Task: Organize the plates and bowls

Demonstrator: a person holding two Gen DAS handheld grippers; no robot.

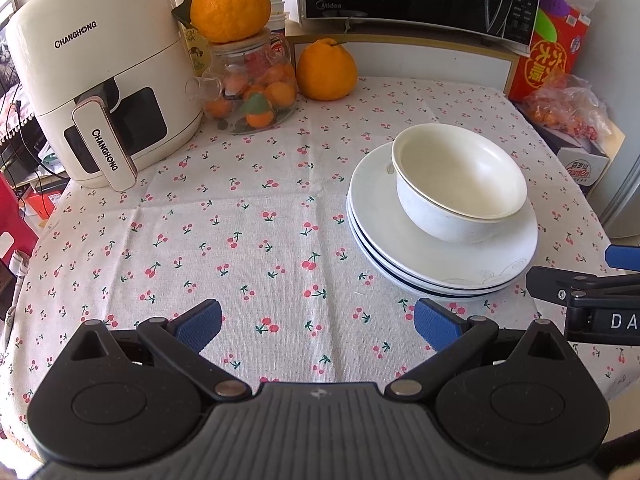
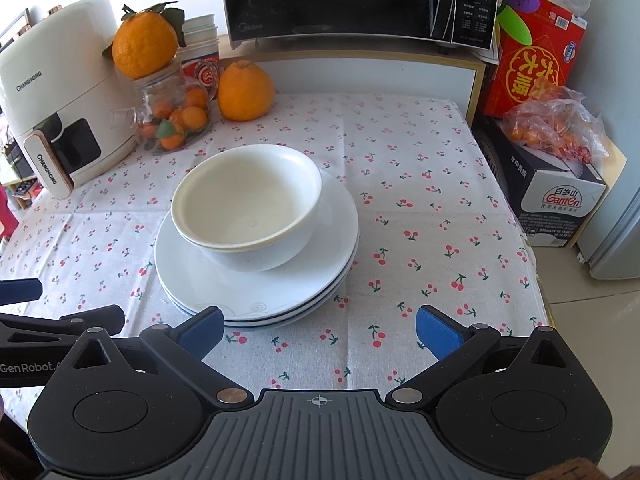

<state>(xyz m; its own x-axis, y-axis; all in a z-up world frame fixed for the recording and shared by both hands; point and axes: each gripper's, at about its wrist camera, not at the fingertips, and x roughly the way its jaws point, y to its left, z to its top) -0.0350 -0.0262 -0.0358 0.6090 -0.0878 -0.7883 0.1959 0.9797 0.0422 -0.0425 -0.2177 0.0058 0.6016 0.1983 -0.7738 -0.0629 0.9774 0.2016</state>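
Observation:
White nested bowls (image 1: 460,184) (image 2: 248,204) sit on a stack of white plates (image 1: 448,264) (image 2: 240,292) on the cherry-print tablecloth. My left gripper (image 1: 318,322) is open above bare cloth, to the left of and nearer than the stack. My right gripper (image 2: 320,330) is open too, just in front of the plates' near rim, its left fingertip (image 2: 202,330) close to that rim. Neither gripper holds anything. In the left wrist view, the right gripper's fingers (image 1: 580,284) show at the right edge.
A cream air fryer (image 1: 100,76) stands at the back left beside a glass jar of small oranges (image 1: 252,88) topped by a large orange (image 1: 230,4). Another orange (image 1: 326,70), a microwave (image 2: 360,0), a red box (image 2: 532,64) and a carton (image 2: 556,196) line the back and right.

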